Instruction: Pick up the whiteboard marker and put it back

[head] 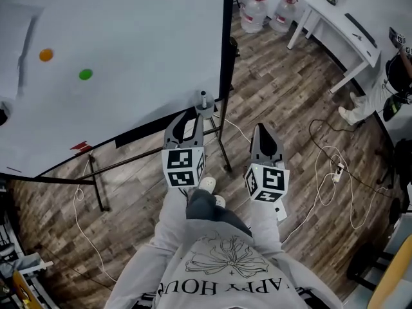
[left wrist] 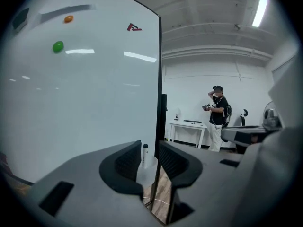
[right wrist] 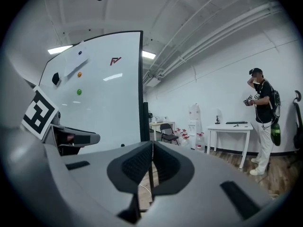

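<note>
— Where's the whiteboard marker?

— Standing upright in a small pale holder (left wrist: 150,170) at the bottom right corner of the whiteboard (head: 129,56), cap end up. From my head view the whiteboard marker (head: 203,98) sits just beyond the tips of my left claw (head: 191,114).

— Is that claw on it?

— No. Its jaws stand apart. Looking along them, the marker shows in the gap, but neither pad presses on it — whether it is in between the tips or just past them, I cannot tell.

— And your other one?

— My right claw (right wrist: 152,148) has its jaws together with nothing in them. It is beside the left one, off the board's right edge and above the wooden floor (head: 283,89).

— Anything on the board?

— A green magnet (head: 85,74) and an orange magnet (head: 46,55), well apart from the marker.
</note>
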`<action>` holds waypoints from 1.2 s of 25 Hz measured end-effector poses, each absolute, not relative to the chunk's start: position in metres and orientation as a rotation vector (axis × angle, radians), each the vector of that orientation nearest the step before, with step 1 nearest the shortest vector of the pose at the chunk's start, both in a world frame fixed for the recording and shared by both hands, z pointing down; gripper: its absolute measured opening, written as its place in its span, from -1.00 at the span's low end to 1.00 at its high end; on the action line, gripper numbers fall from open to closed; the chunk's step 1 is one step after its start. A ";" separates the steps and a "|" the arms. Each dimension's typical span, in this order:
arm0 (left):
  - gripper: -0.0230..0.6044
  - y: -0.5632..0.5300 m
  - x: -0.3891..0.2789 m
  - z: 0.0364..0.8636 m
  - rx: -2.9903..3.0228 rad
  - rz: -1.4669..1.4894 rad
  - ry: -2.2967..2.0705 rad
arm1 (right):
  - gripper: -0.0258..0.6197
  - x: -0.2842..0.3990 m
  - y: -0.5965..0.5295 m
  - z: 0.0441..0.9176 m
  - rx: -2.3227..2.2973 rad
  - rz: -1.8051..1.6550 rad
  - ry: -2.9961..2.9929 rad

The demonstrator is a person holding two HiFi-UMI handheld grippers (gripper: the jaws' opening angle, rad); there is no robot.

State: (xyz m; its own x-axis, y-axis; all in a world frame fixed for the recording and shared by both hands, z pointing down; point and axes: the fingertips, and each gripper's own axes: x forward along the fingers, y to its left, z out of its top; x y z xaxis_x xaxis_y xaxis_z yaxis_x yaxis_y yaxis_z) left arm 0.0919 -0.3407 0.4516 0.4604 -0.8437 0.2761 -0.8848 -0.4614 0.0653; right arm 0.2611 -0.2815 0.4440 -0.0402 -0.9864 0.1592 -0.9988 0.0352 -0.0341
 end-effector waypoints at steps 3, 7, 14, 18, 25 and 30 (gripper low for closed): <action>-0.62 -0.359 0.101 0.462 2.508 0.328 -1.460 | -0.90 0.265 -0.300 0.446 2.120 0.215 -2.177; -0.59 -0.381 0.107 0.473 2.509 0.363 -1.415 | -0.90 0.262 -0.322 0.448 2.120 0.219 -2.166; -0.51 -0.417 0.118 0.493 2.494 0.447 -1.360 | -0.90 0.265 -0.355 0.457 2.125 0.249 -2.141; -0.49 -0.431 0.125 0.502 2.495 0.484 -1.312 | -0.90 0.268 -0.369 0.461 2.133 0.259 -2.117; -0.49 -0.440 0.131 0.516 2.483 0.534 -1.270 | -0.90 0.274 -0.379 0.468 2.140 0.276 -2.088; -0.50 -0.441 0.132 0.524 2.478 0.548 -1.244 | -0.91 0.276 -0.380 0.472 2.137 0.281 -2.075</action>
State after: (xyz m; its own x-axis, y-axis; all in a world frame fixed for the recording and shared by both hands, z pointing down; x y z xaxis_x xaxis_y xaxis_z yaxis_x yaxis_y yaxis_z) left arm 0.1322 -0.4409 0.5240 0.5487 -0.6927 0.4681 -0.8130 -0.5725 0.1057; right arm 0.2761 -0.3798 0.4719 0.0257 -0.9713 0.2364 -0.9992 -0.0320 -0.0230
